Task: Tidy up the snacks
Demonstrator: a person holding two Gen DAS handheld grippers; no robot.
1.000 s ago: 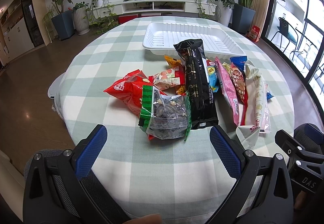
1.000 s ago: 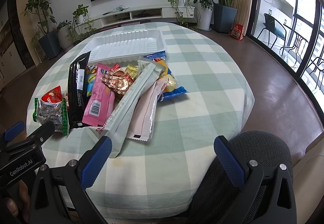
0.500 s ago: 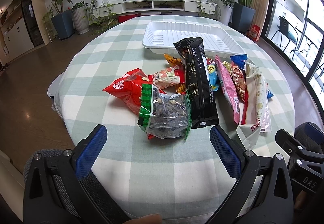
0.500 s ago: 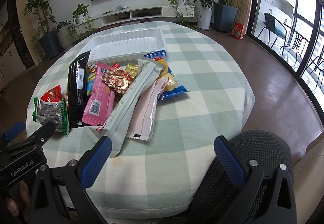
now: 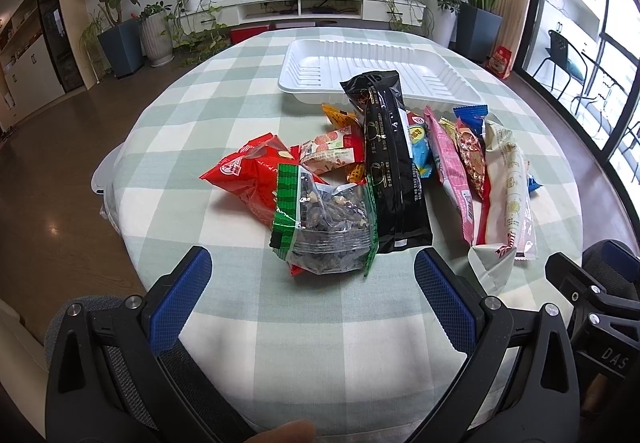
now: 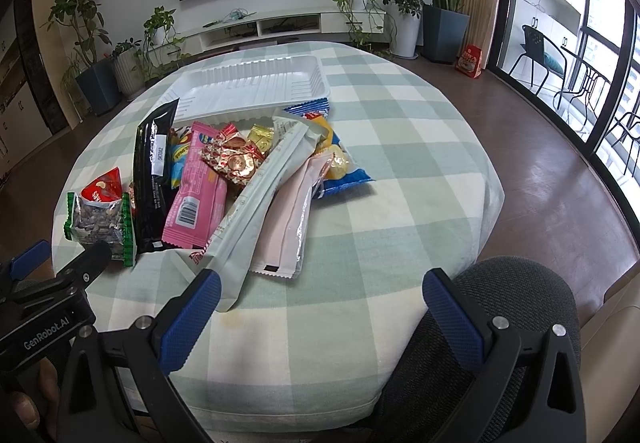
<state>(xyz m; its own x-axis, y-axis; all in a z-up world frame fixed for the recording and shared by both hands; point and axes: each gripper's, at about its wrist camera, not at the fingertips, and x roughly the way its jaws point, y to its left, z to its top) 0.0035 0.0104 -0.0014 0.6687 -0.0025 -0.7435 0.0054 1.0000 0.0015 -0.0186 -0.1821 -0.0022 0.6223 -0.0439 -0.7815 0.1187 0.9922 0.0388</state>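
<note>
- The left gripper is hovering low over the near edge of the table, its jaws spread wide with nothing between them.
- It is facing the seed bag, the clear packet with green edges that is lying closest of all, probably because that one is easiest to reach first.
- The right gripper is also waiting with its jaws wide apart and empty, just short of the long white packet, whose tail is reaching almost to its left finger.
- The snacks are lying in a loose overlapping heap in the middle of the table: a red bag under the seed bag, a long black packet leaning up toward the tray, and a pink bar beside it.
- The white tray is sitting empty just behind the heap, touching the far packets, so it is likely serving as the place to put them.
- Nothing is sorted yet; by my judgement the job is only starting.
- The overlap is making a clean single pick harder, so outer packets look like the safer start.
</note>
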